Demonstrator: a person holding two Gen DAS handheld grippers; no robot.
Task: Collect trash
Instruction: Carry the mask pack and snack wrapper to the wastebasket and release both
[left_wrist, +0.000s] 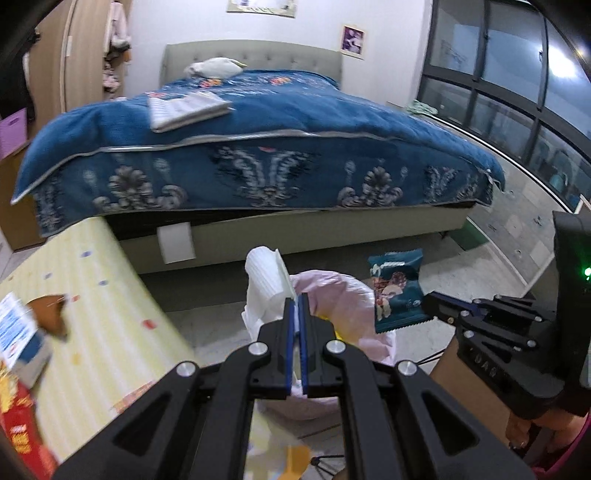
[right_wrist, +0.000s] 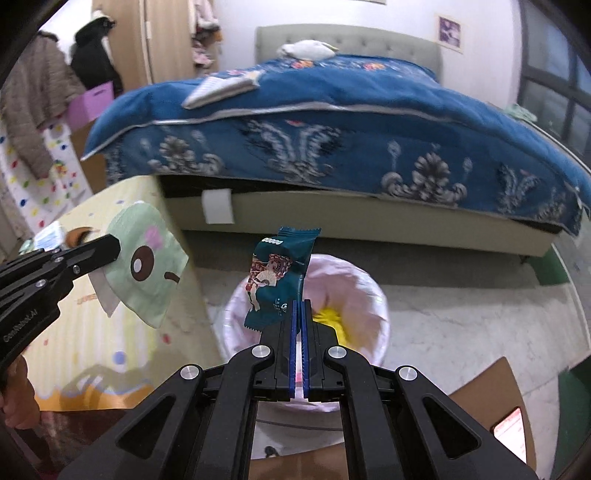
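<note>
My left gripper (left_wrist: 296, 297) is shut on a pale green tissue packet (left_wrist: 267, 284) with a cartoon face, which also shows in the right wrist view (right_wrist: 147, 266). My right gripper (right_wrist: 299, 304) is shut on a teal snack wrapper (right_wrist: 280, 277), held upright over the trash bin (right_wrist: 369, 295) lined with a pink bag. The wrapper also shows in the left wrist view (left_wrist: 397, 291), just right of the bin (left_wrist: 351, 295). Something yellow (right_wrist: 330, 317) lies inside the bin. The left gripper holds its packet at the bin's left rim.
A bed with a blue blanket (left_wrist: 258, 155) stands behind the bin. A yellow play mat (left_wrist: 92, 314) lies at the left with a red box (left_wrist: 18, 424) and a small carton (left_wrist: 22, 343). A cardboard piece (right_wrist: 491, 402) with a phone (right_wrist: 511, 432) is at the right.
</note>
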